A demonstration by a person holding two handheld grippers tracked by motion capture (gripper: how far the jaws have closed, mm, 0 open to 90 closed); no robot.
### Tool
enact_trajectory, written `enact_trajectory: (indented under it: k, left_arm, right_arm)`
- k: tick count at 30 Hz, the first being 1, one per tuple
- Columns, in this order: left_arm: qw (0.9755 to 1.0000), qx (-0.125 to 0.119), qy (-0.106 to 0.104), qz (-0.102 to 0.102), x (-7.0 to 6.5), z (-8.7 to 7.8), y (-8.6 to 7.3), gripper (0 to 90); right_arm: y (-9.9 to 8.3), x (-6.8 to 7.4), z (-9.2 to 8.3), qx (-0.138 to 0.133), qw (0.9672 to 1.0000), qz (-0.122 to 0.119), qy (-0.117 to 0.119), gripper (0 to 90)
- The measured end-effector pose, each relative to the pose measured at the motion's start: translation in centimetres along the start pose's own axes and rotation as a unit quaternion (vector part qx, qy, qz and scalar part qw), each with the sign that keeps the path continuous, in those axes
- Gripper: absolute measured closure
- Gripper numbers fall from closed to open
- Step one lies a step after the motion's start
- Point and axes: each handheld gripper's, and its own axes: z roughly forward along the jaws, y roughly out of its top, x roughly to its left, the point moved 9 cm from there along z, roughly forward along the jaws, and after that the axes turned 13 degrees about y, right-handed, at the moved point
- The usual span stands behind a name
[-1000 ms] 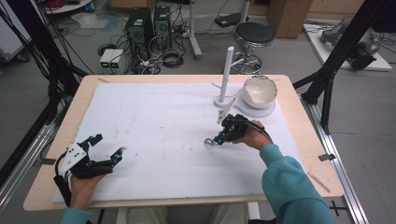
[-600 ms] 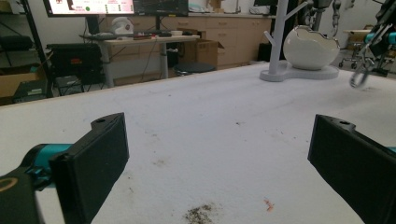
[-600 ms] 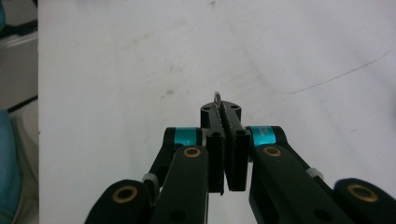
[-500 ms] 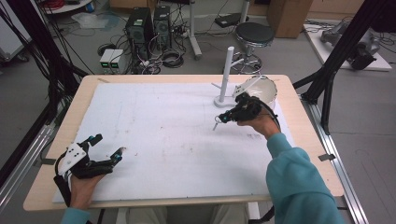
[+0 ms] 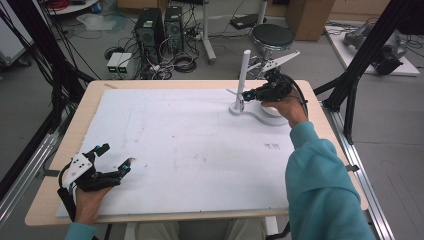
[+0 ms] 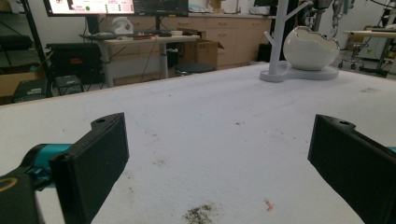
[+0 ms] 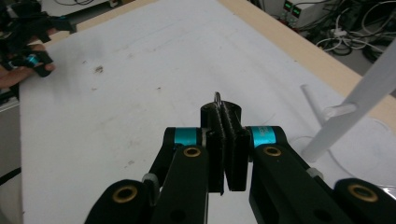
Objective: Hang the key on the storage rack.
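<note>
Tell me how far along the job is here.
Done: the right gripper has a small metal loop pinched between shut fingers. In hand: it holds the loop up beside the white stand. Left: the loop is not yet on a peg. The left gripper rests open on the table.

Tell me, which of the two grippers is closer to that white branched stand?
The right gripper, raised right beside the white branched stand, far side. The left gripper rests at the near left corner, far from it.
</note>
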Motion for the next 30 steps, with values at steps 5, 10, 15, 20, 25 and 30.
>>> enact_trajectory:
  k: [5,10,15,20,25,30]
  left_arm:
    - [1.0,0.0,-0.001,0.0,0.0,0.0,0.0,5.6]
    - [1.0,0.0,0.0,-0.001,0.0,0.0,0.0,5.6]
    - [1.0,0.0,0.0,-0.001,0.0,0.0,0.0,5.6]
    - [1.0,0.0,0.0,0.0,0.0,0.0,0.0,5.6]
    - [1.0,0.0,0.0,0.0,0.0,0.0,0.0,5.6]
    - [1.0,0.0,0.0,0.0,0.0,0.0,0.0,5.6]
  right_arm:
    - [0.9,-0.8,-0.5,-0.008,0.9999,0.003,-0.011,89.1]
    - [1.3,-1.5,-0.6,-0.007,0.9998,0.005,-0.017,89.2]
    - [1.2,-2.4,-0.4,-0.003,0.9995,0.014,-0.028,89.2]
    - [1.0,-3.2,-0.2,-0.006,0.9991,0.024,-0.034,89.2]
    - [0.7,-4.0,-0.1,-0.003,0.9988,0.029,-0.038,89.1]
    - [0.5,-4.7,-0.1,-0.004,0.9985,0.034,-0.044,89.1]
